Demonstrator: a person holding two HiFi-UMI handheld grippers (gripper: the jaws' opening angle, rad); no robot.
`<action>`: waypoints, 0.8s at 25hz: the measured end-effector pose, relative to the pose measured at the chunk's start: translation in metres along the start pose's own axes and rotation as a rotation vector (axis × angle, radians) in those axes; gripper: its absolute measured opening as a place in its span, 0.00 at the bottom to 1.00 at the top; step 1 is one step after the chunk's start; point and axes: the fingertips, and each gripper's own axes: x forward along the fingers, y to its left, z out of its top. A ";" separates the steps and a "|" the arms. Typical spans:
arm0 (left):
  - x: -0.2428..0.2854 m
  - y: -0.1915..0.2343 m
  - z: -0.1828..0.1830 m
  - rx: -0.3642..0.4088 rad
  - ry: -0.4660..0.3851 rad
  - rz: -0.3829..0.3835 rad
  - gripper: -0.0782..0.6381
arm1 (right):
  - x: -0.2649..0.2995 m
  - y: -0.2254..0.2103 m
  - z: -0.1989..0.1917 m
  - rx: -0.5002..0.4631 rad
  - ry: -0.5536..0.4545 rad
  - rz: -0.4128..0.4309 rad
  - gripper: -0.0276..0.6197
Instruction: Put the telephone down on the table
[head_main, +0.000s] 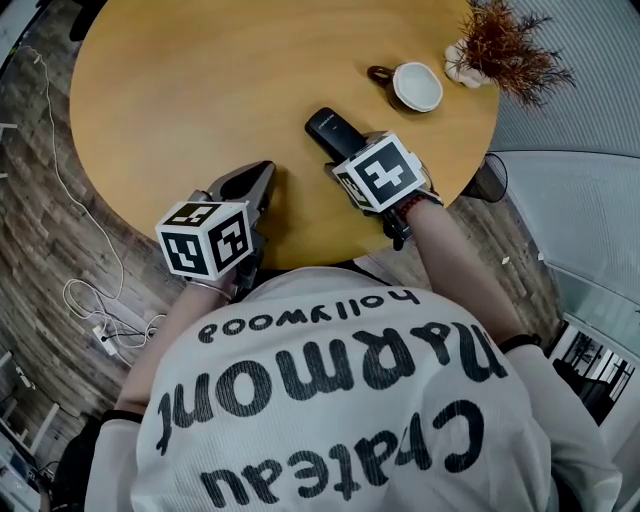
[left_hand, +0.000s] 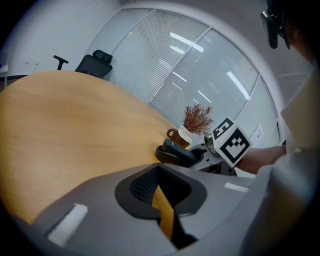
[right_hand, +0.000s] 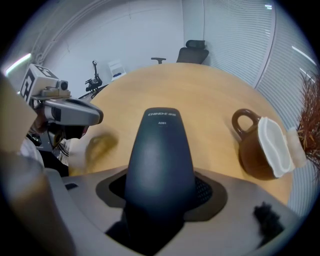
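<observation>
Right gripper (head_main: 348, 158): jaws clamped on the lower end of a dark telephone handset (right_hand: 160, 155), which projects forward, low over the near right part of the round wooden table (head_main: 200, 90); contact with the surface cannot be confirmed. Left gripper (left_hand: 162, 200): jaws drawn together to a thin slit with nothing between them, positioned at the table's near edge, beside the right gripper and apart from it. A brown cup (head_main: 415, 86) with a white interior stands beyond the handset, next to a dried plant (head_main: 510, 45) at the table's right edge.
</observation>
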 end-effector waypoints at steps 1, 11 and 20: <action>0.001 0.000 0.000 -0.001 -0.001 0.002 0.12 | 0.000 -0.001 -0.001 -0.008 0.005 0.003 0.50; -0.002 0.006 -0.006 -0.017 0.002 0.005 0.12 | 0.006 -0.001 0.002 -0.007 0.178 0.012 0.50; -0.010 0.016 -0.004 -0.001 -0.009 0.007 0.12 | 0.008 0.002 0.002 -0.021 0.258 0.019 0.50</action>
